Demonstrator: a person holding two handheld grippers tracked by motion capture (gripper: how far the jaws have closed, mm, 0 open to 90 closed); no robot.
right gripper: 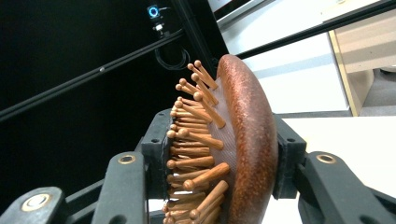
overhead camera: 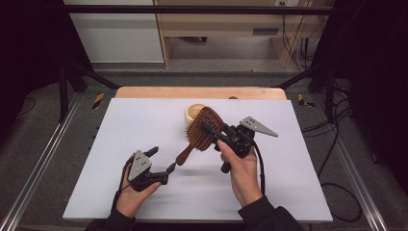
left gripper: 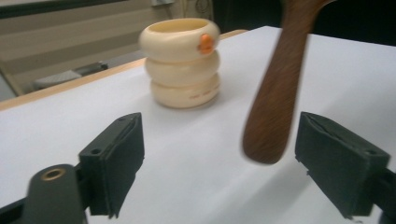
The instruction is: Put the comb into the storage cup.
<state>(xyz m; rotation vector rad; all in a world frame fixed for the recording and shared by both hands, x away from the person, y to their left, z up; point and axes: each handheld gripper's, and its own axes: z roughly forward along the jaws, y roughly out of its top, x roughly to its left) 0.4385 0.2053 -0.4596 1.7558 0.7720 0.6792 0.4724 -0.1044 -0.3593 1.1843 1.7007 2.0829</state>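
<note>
One wooden hairbrush [overhead camera: 204,128] clamped in right hand-held gripper [overhead camera: 217,132], no legible writing

Beyond your white-covered wooden tabletop [overhead camera: 298,159], you face a pale wooden cabinet [overhead camera: 226,24] beside a white wall panel [overhead camera: 115,38], grey carpeted floor [overhead camera: 43,125] below, black curtains [overhead camera: 29,38] on either side.

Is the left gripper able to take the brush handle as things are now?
Probably yes. The left gripper is open, and the hairbrush handle hangs between its jaws with nothing in between. The right gripper holds the brush head.
</note>
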